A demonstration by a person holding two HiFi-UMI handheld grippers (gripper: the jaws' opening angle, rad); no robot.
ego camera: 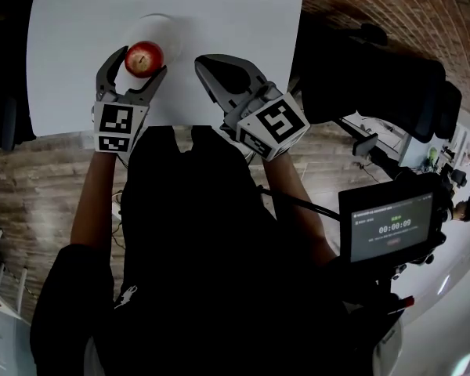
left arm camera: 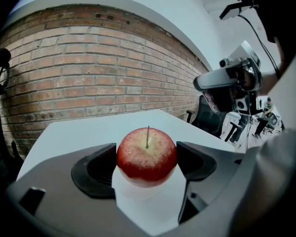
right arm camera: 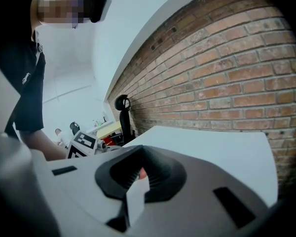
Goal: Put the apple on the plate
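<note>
Apple (ego camera: 144, 58) is clamped on both sides by our left gripper (ego camera: 138, 63), directly over the plate (ego camera: 171, 28); we cannot tell if it already rests there. We judge only the release remains. Our right gripper (ego camera: 204, 65), beside the plate, is closed and empty.

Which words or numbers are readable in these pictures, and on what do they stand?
"00:00:09", as it seems, on the monitor screen.
Smaller lines on that screen: too small to read.
The left gripper and right gripper: square marker patterns only, no letters.
The apple bears no label.
</note>
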